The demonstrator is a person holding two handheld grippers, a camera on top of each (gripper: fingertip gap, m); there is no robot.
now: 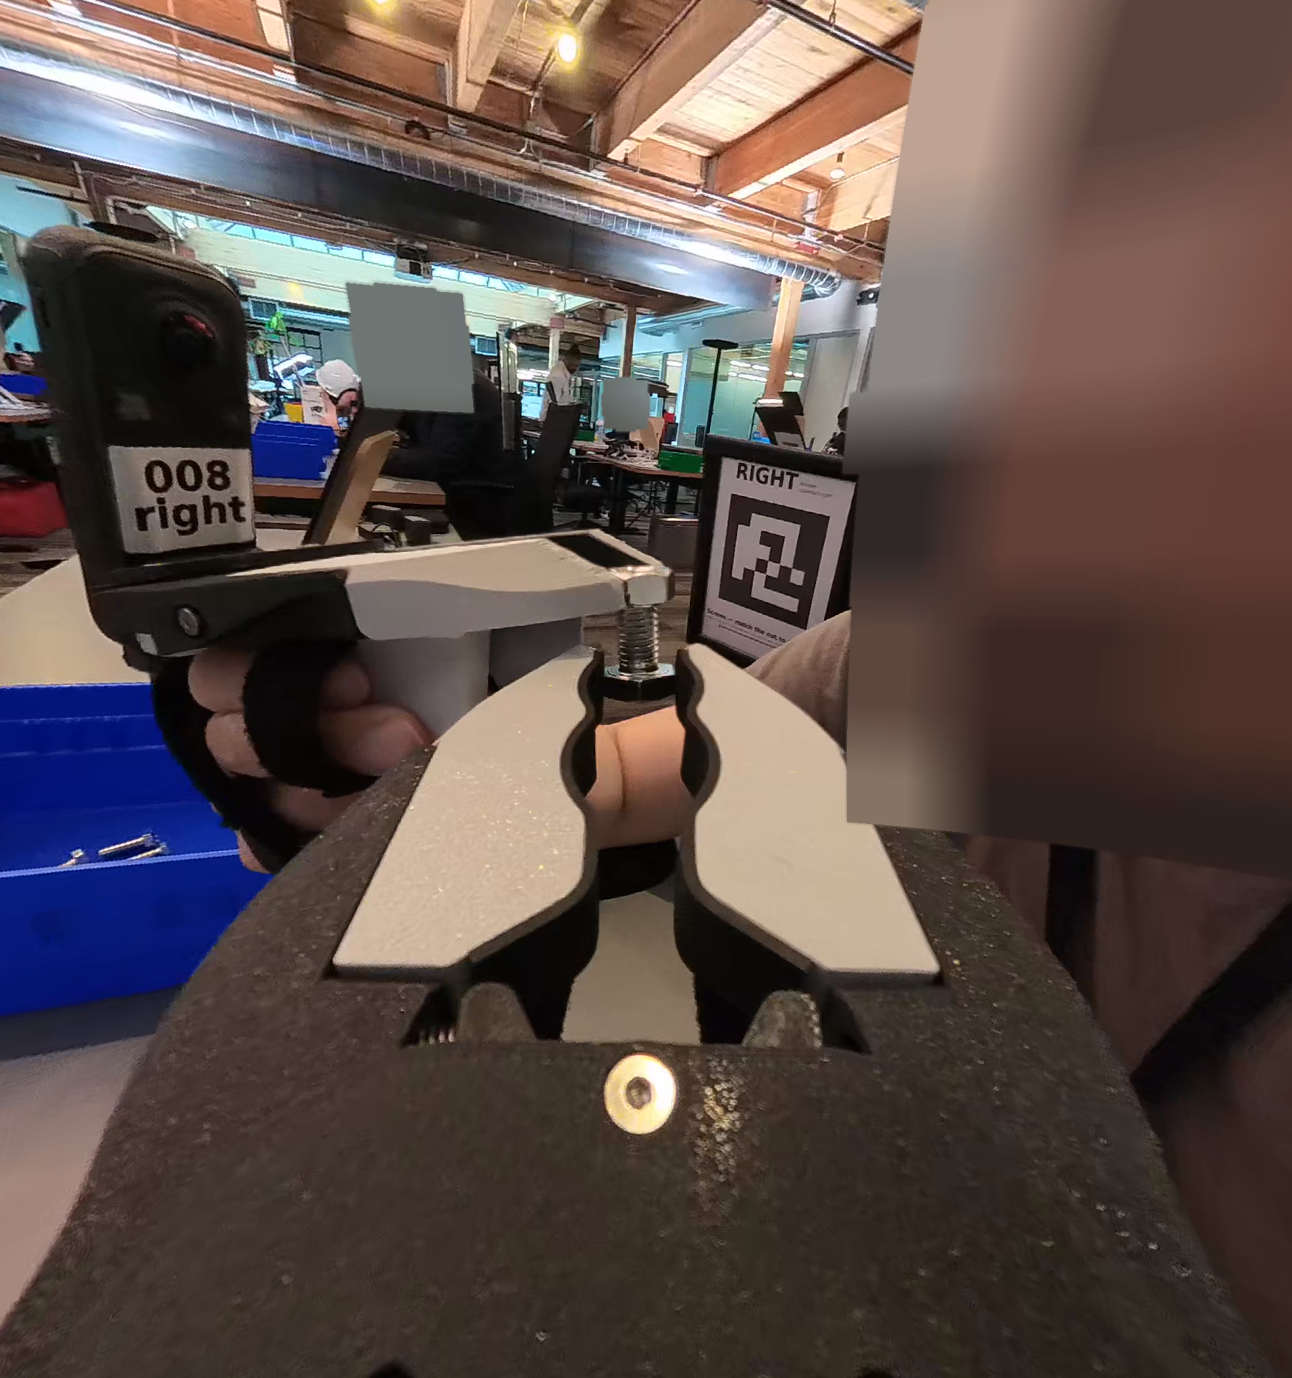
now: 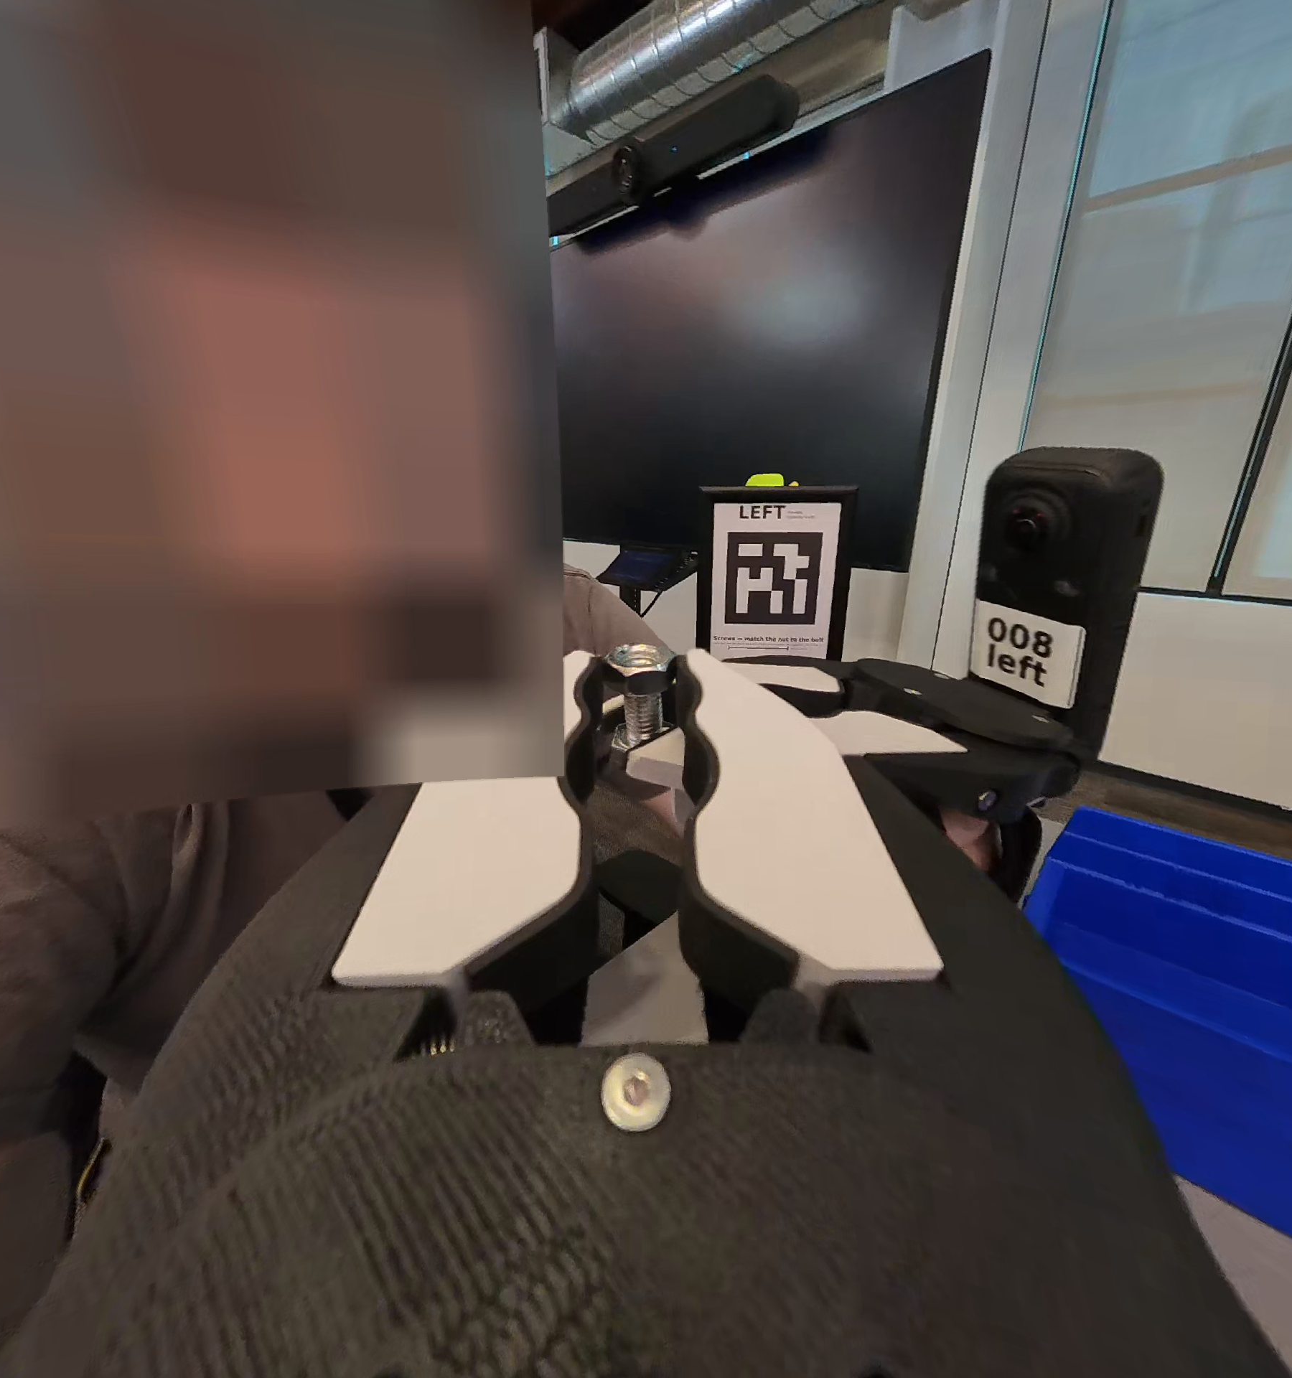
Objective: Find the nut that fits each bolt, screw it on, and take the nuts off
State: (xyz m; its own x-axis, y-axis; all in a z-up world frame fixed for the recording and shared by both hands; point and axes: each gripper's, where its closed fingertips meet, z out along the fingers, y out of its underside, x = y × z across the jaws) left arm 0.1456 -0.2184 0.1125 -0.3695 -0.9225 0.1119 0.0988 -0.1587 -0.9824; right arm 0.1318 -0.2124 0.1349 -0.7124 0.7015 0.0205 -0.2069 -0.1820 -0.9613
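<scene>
A silver bolt (image 1: 637, 634) stands upright between my two grippers, head up. My right gripper (image 1: 643, 589) comes in flat from the left and is shut on the bolt's hex head (image 1: 644, 584). My left gripper (image 1: 637, 671) is shut on a dark hex nut (image 1: 635, 680) threaded low on the shank. In the right wrist view, my right gripper (image 2: 637, 671) clamps the head (image 2: 634, 662). The thread (image 2: 639, 712) runs down to the nut (image 2: 623, 746), where the left gripper (image 2: 639, 753) reaches in from the right.
A blue bin (image 1: 69, 895) on the pale table (image 1: 31, 1193) to the left holds a few loose bolts (image 1: 128, 846); it also shows in the right wrist view (image 2: 1187, 969). A framed marker sign (image 1: 777, 552) stands behind the bolt. A person's torso is close. Left and right tips are no more than a few centimetres apart.
</scene>
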